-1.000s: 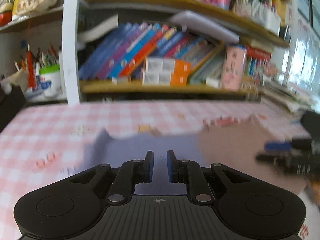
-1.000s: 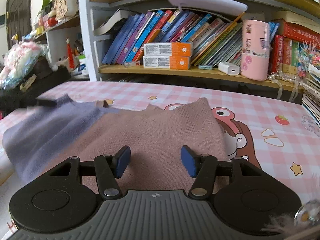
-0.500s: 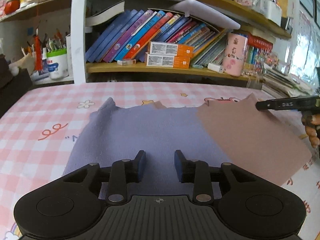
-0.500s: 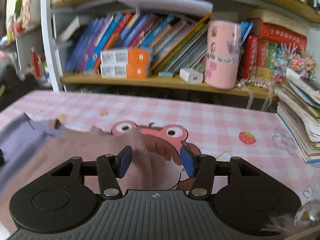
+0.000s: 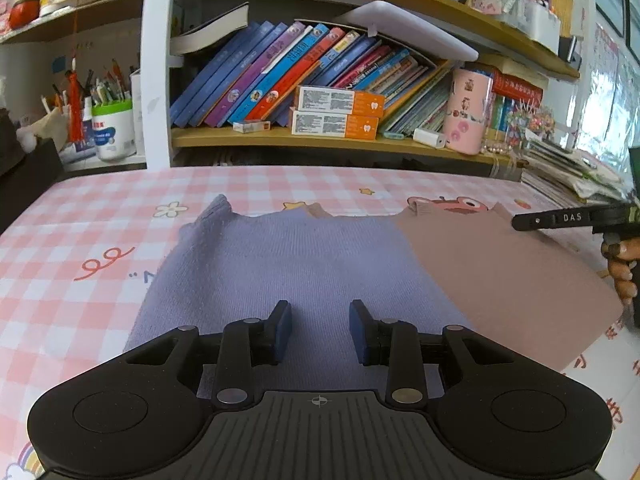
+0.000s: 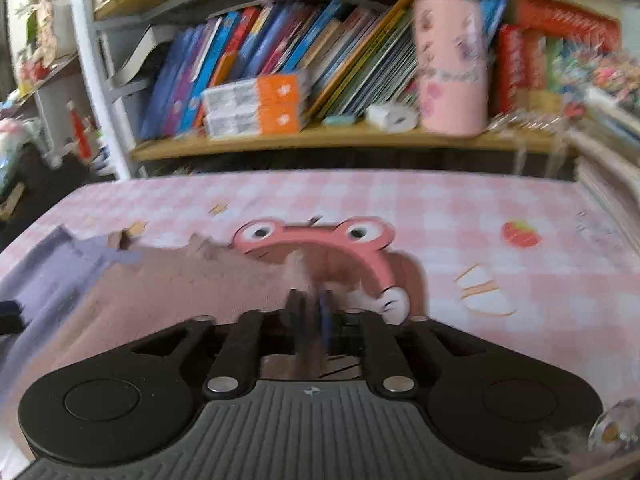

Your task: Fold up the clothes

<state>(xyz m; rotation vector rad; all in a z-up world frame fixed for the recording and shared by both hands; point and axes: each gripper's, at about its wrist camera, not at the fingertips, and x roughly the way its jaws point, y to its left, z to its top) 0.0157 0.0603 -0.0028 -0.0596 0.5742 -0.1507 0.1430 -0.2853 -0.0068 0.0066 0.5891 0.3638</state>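
Our left gripper [image 5: 318, 332] fingers stand released over the lilac-and-dusty-pink knitted sweater [image 5: 304, 264]; our right gripper [image 6: 310, 308] fingers are closing, pinching its pink edge.

A knitted garment, half lavender-purple and half dusty pink-brown [image 5: 320, 264], lies spread flat on the pink-and-white checked cloth [image 5: 80, 240]. Its purple half lies toward the left of the cloth, with a small peak of fabric sticking up at its far left corner. The pink-brown half [image 6: 180, 284] lies to the right, its far corner reaching the frog cartoon printed on the cloth [image 6: 316, 236]. A raised tuft at that right edge is blurred.
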